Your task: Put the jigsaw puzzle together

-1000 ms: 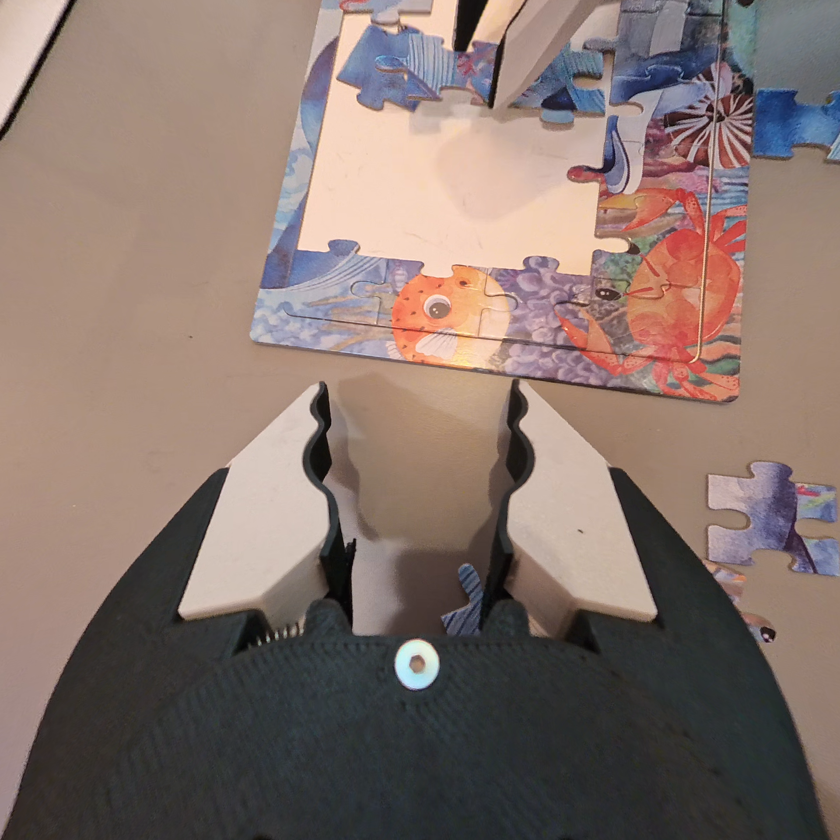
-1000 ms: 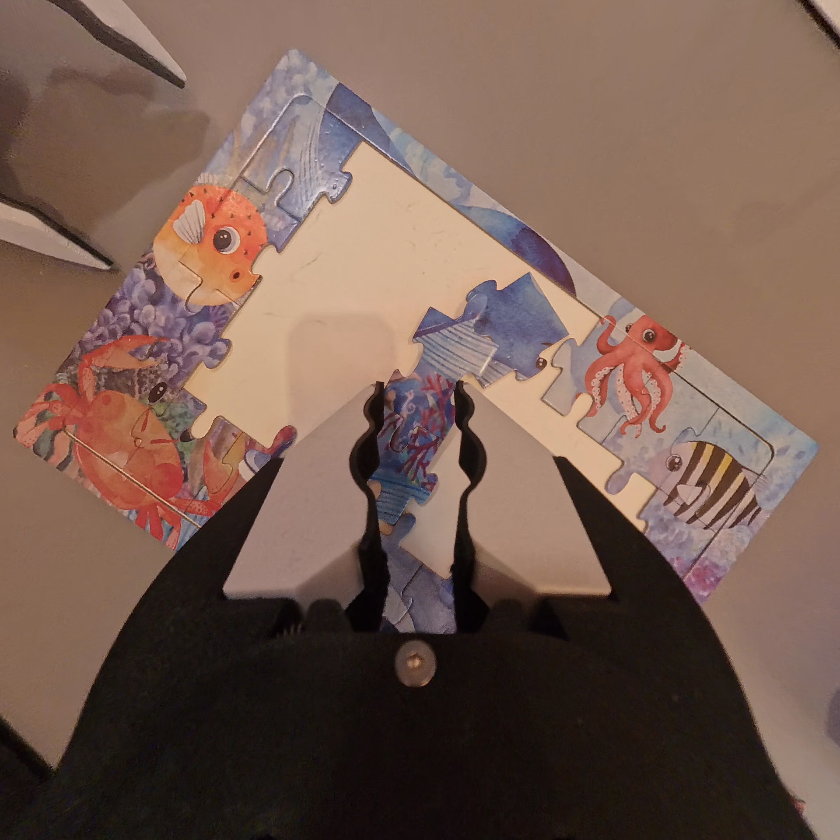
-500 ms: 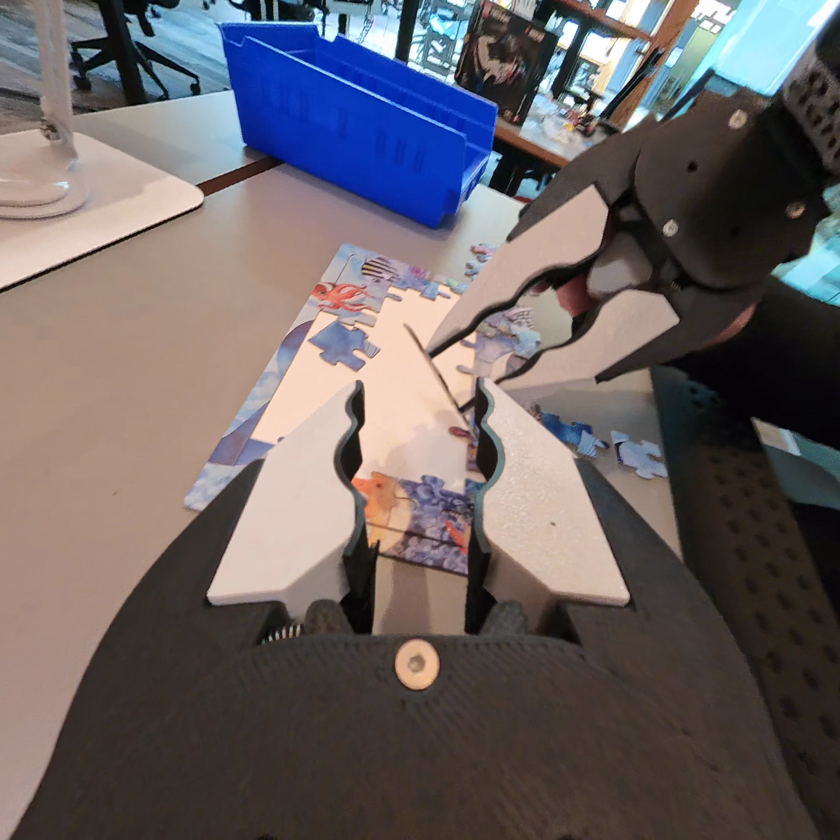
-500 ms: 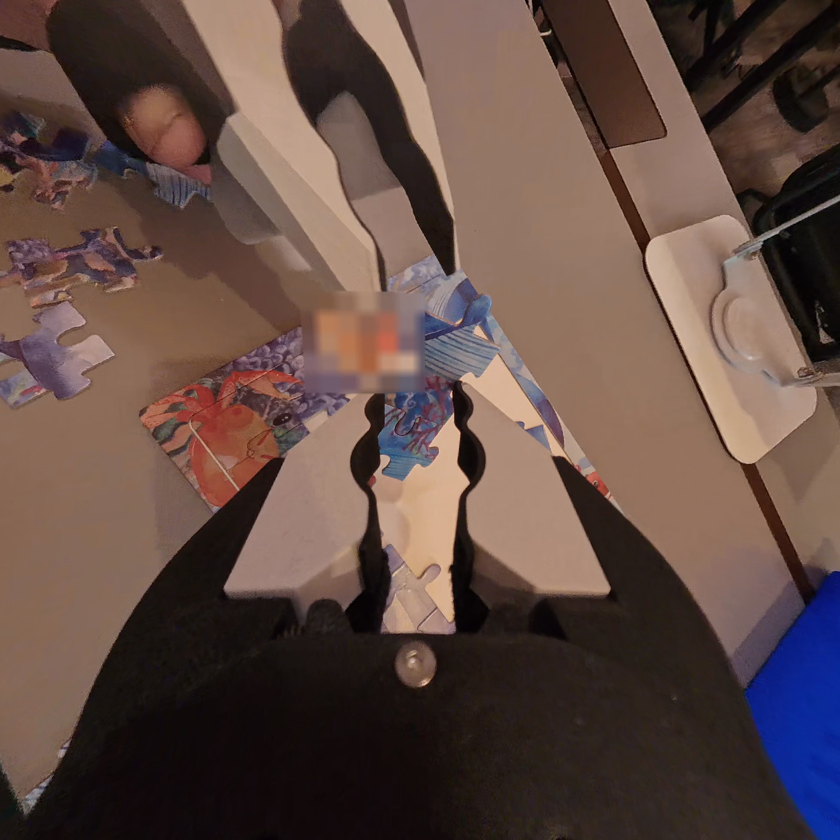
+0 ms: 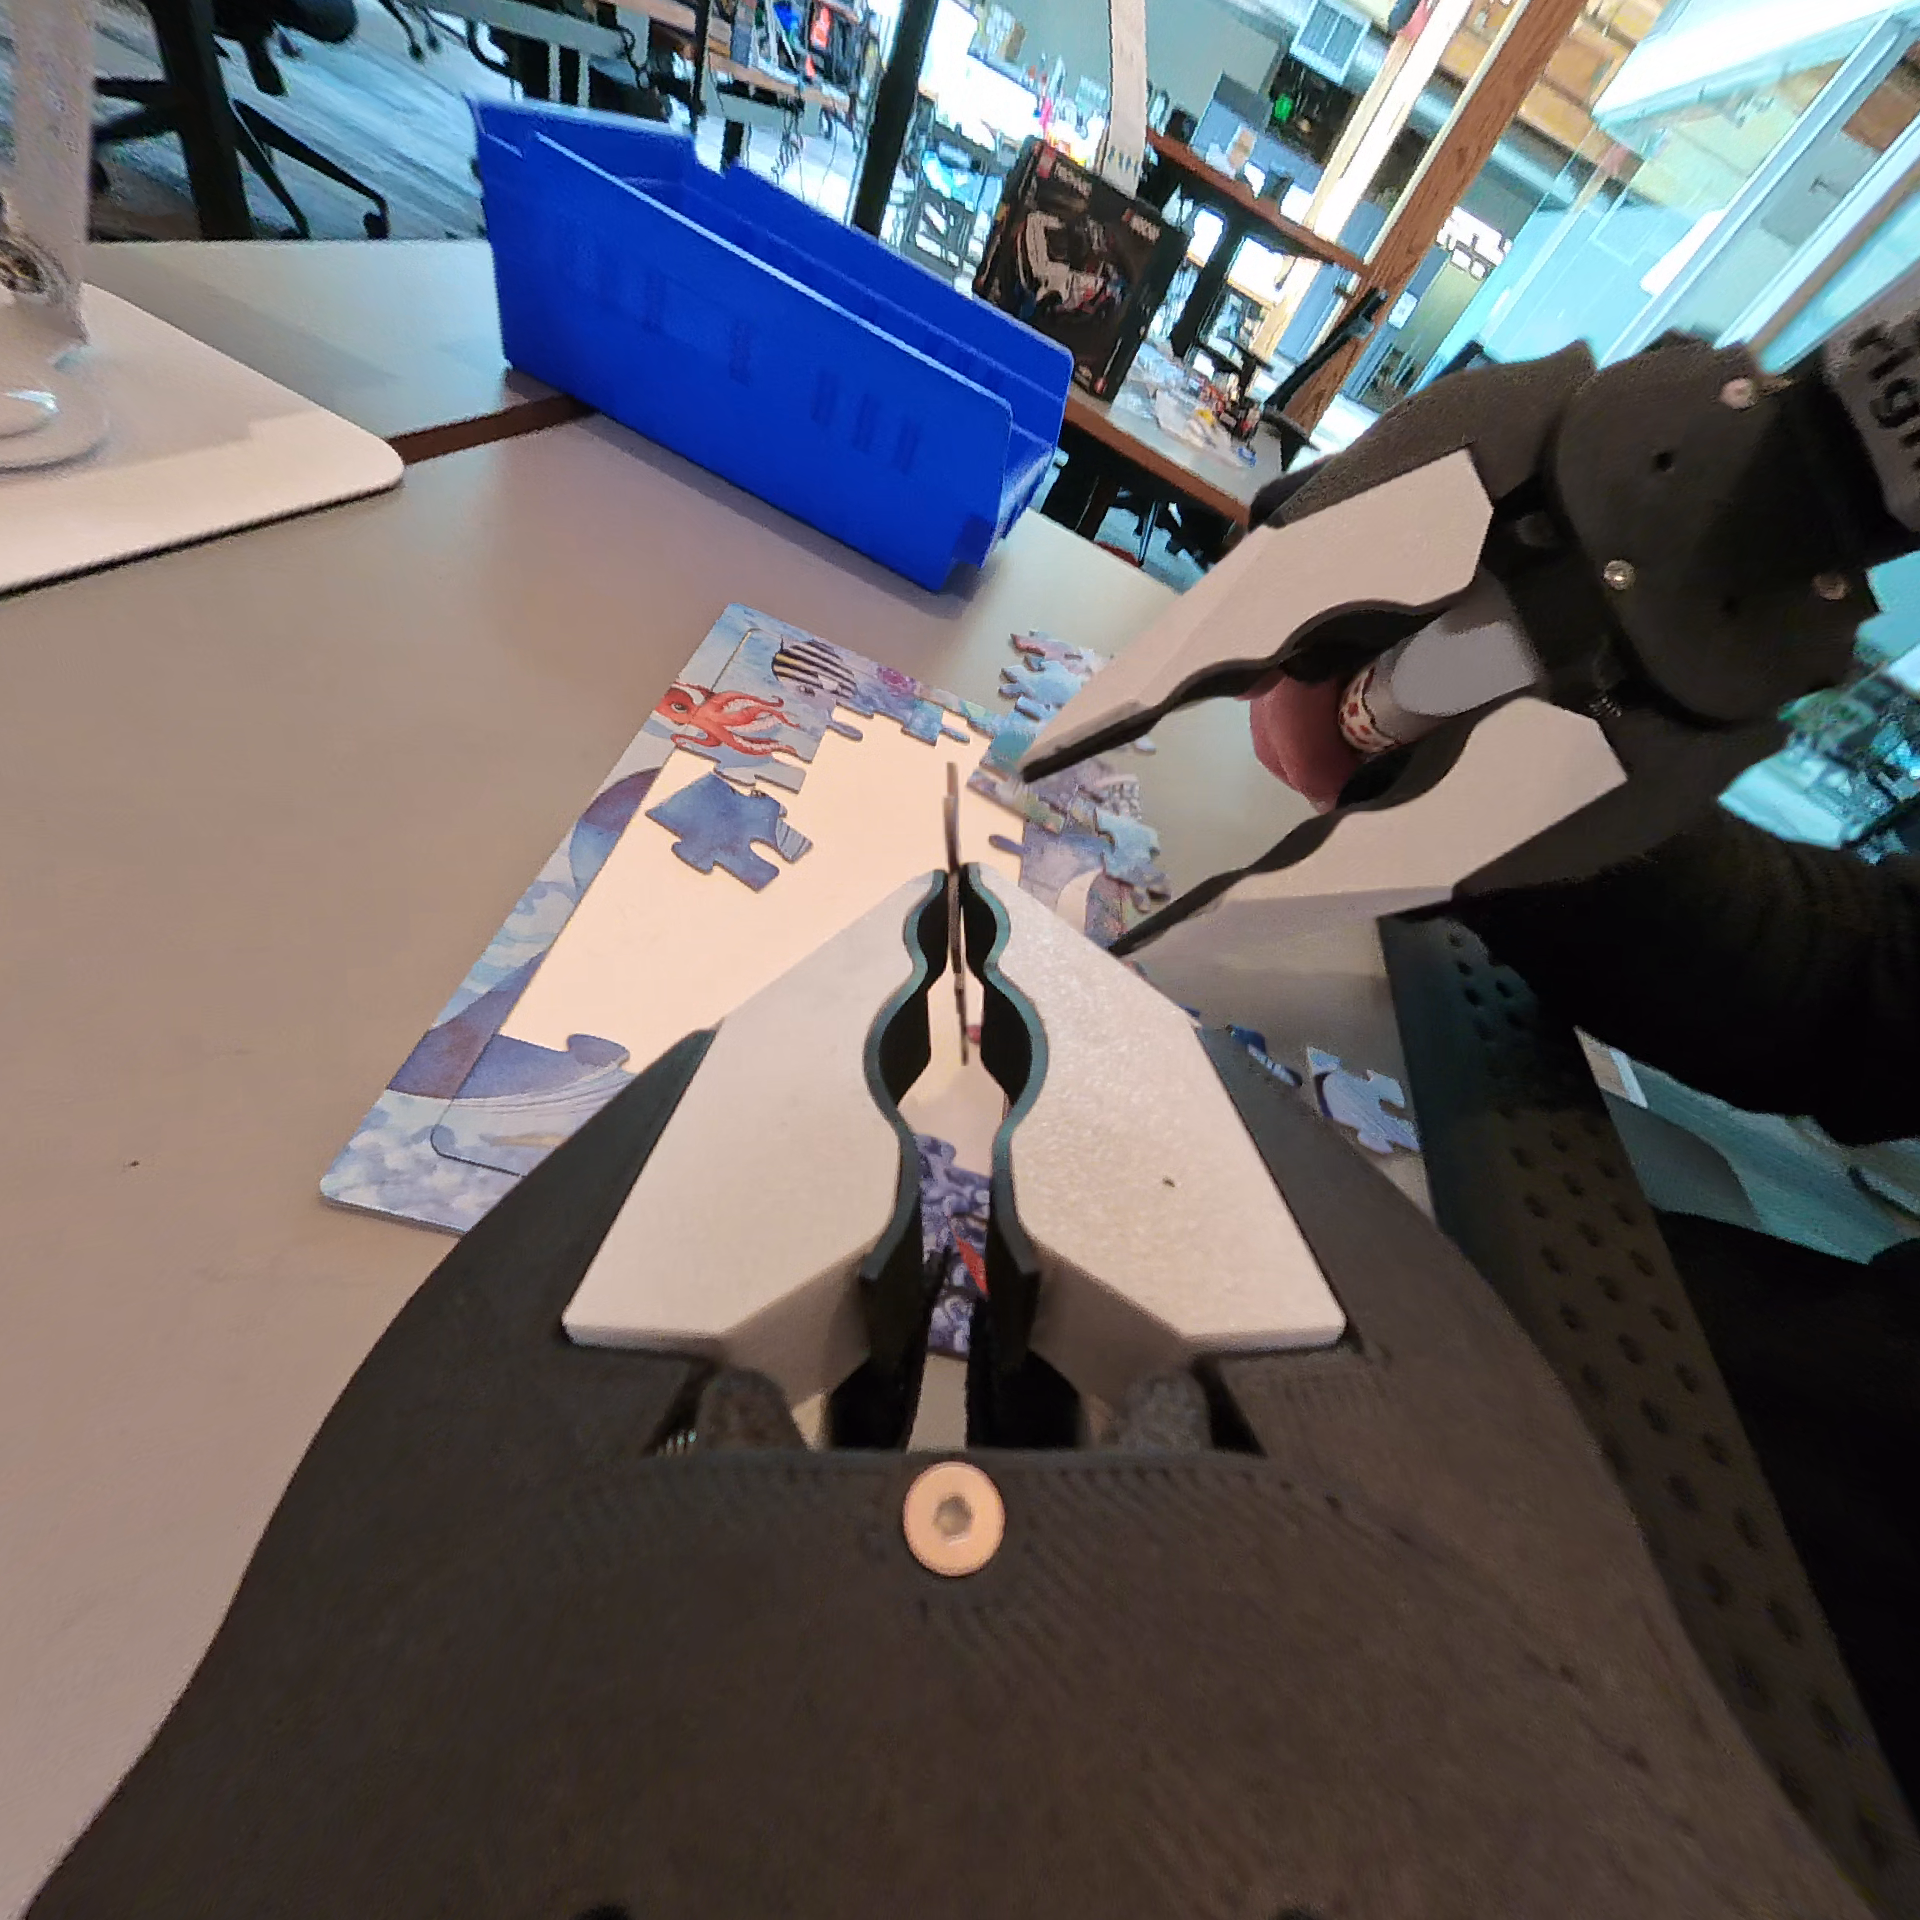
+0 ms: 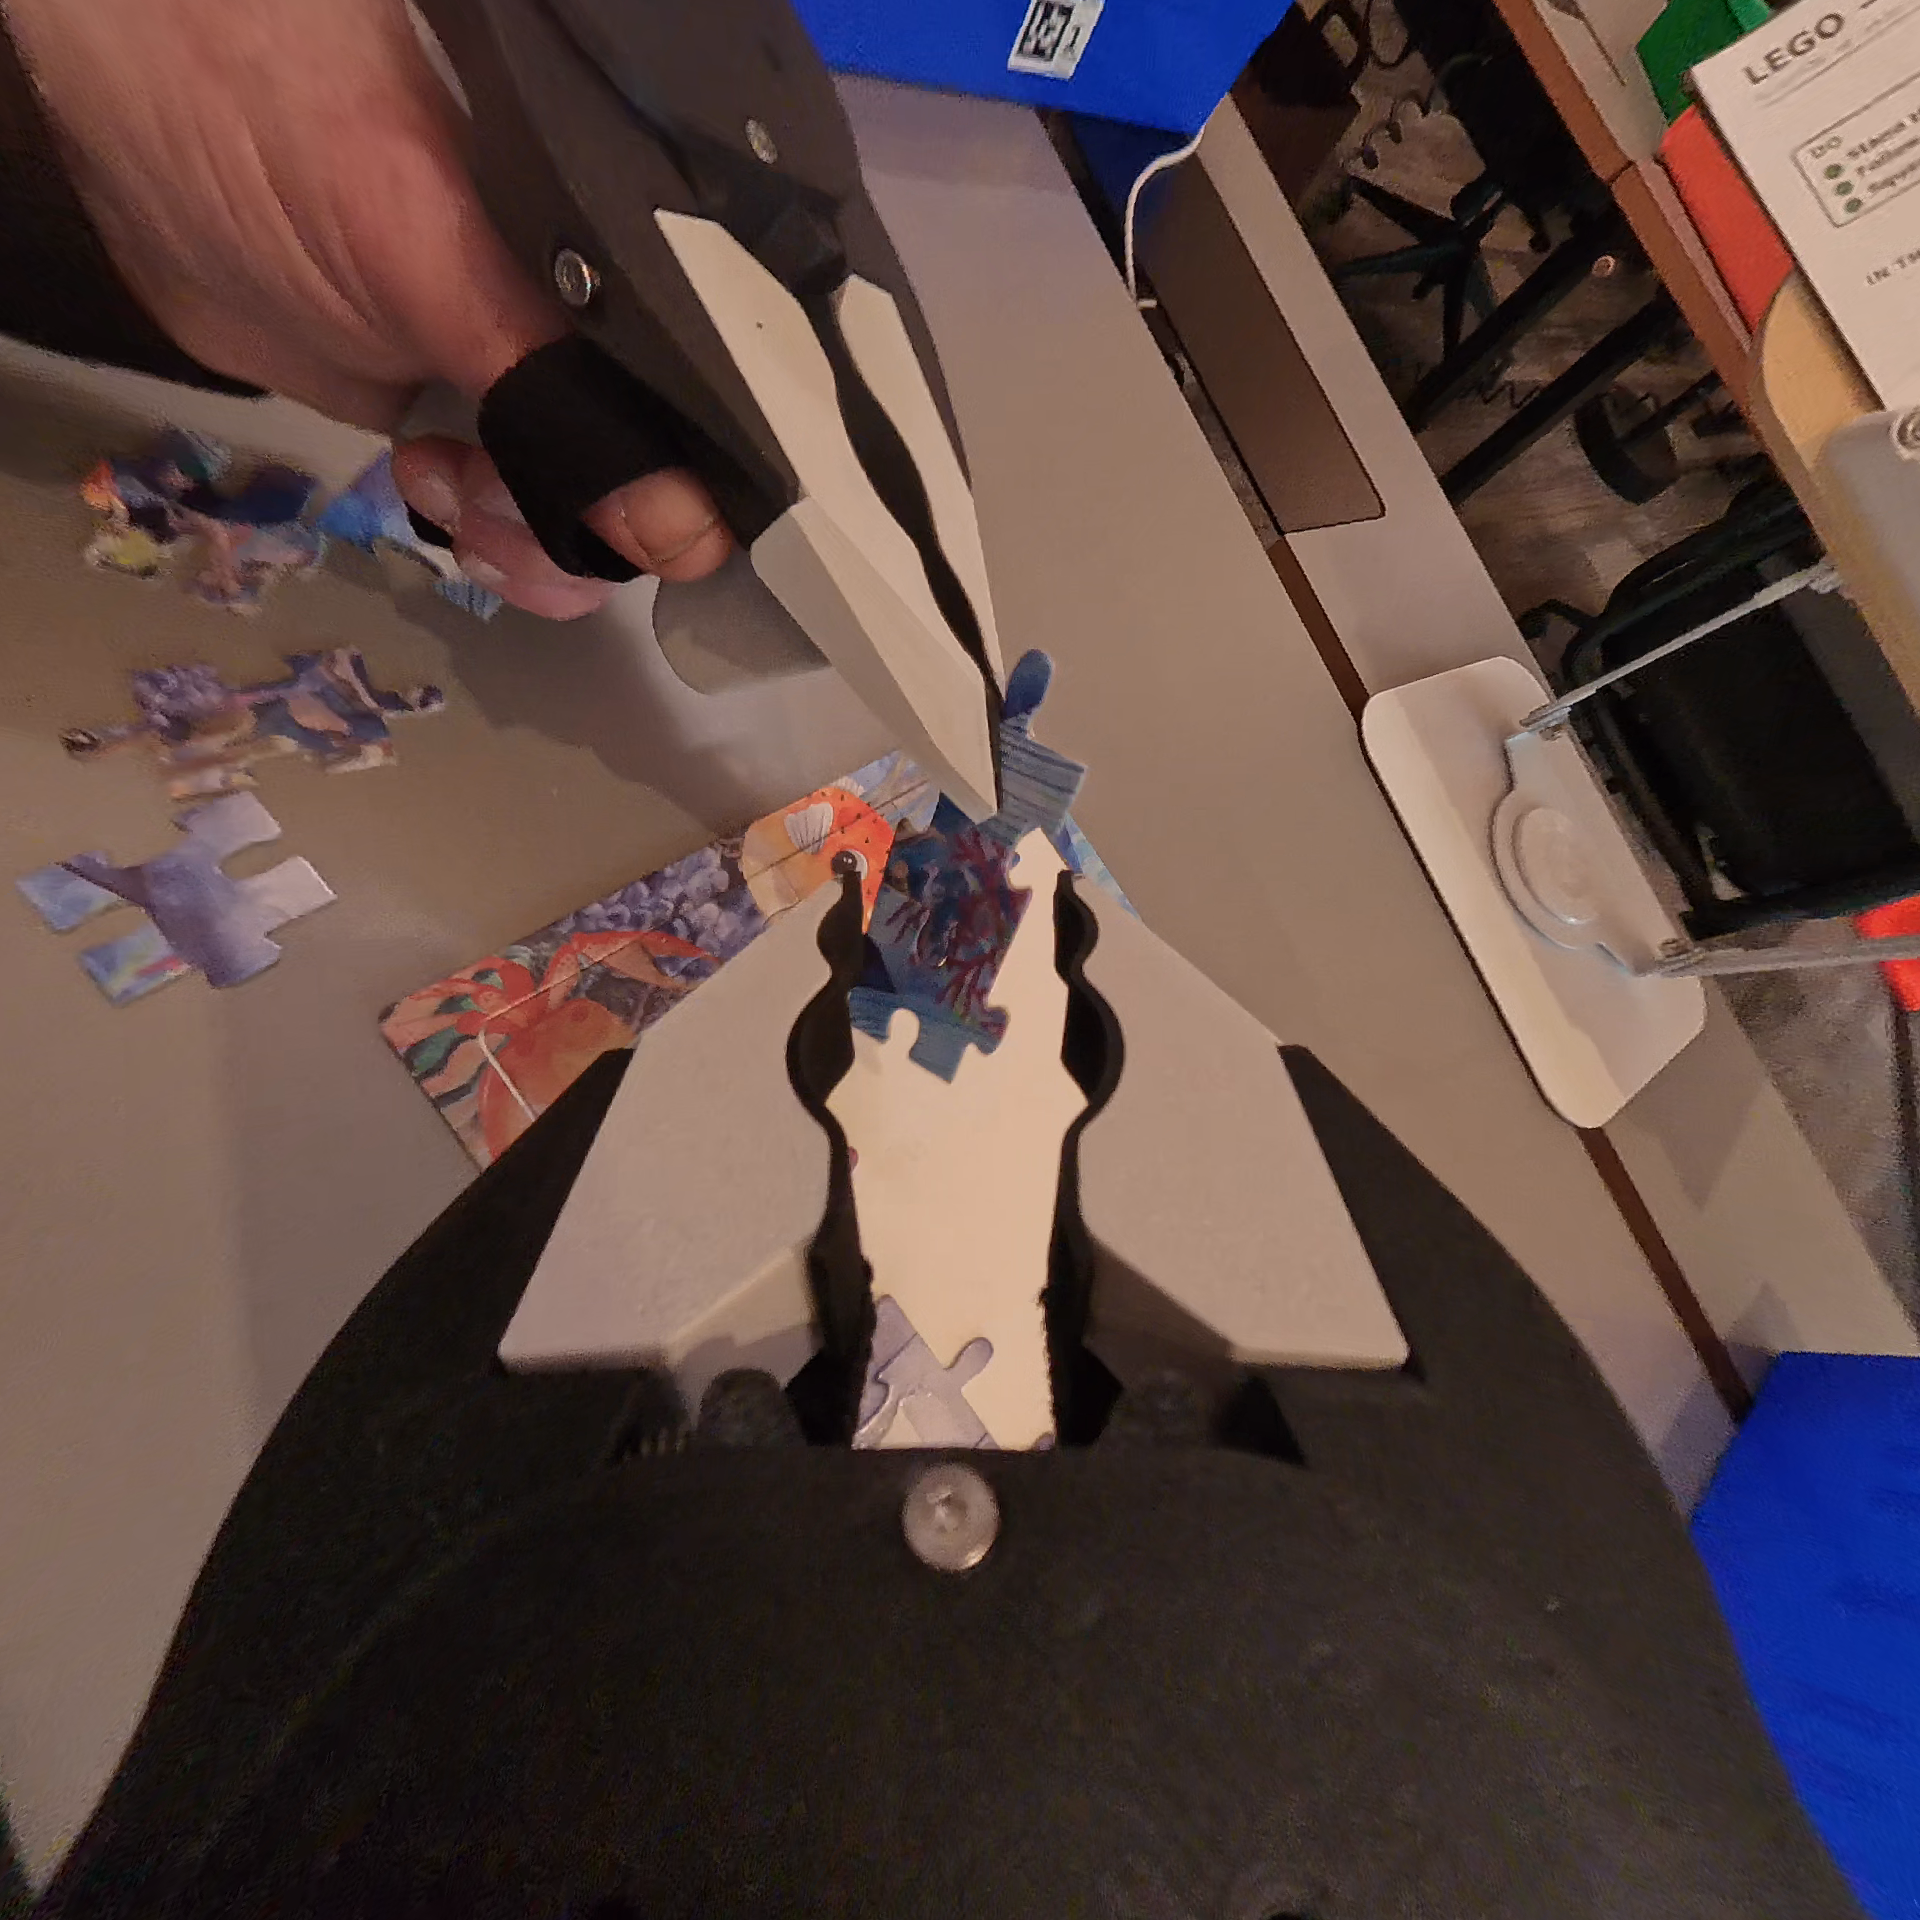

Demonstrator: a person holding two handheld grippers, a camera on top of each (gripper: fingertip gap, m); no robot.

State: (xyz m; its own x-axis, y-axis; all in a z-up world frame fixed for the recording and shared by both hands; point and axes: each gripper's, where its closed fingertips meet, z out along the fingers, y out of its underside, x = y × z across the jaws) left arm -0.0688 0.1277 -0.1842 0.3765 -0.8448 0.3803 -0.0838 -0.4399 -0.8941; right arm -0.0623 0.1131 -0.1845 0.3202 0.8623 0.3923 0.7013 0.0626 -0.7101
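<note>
Left gripper [image 5: 954,894] pinches a piece [image 5: 951,831] edge-on, long axis upright, above the tray's [image 5: 499,1039] bare middle. Right gripper [image 6: 956,904], spread wide, holds nothing.

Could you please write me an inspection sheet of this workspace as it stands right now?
Surface: grey table, bare apart from the items below.
Job's things: puzzle board partly filled; a blue piece lies loose in its gap; loose pieces lie beside it.
Clutter: blue bin, white lamp base.
Grippers: left gripper shut on an upright puzzle piece; right gripper open, empty.
Cables: white cable at the far edge.
Surroundings: office desks, chairs, shelves.
</note>
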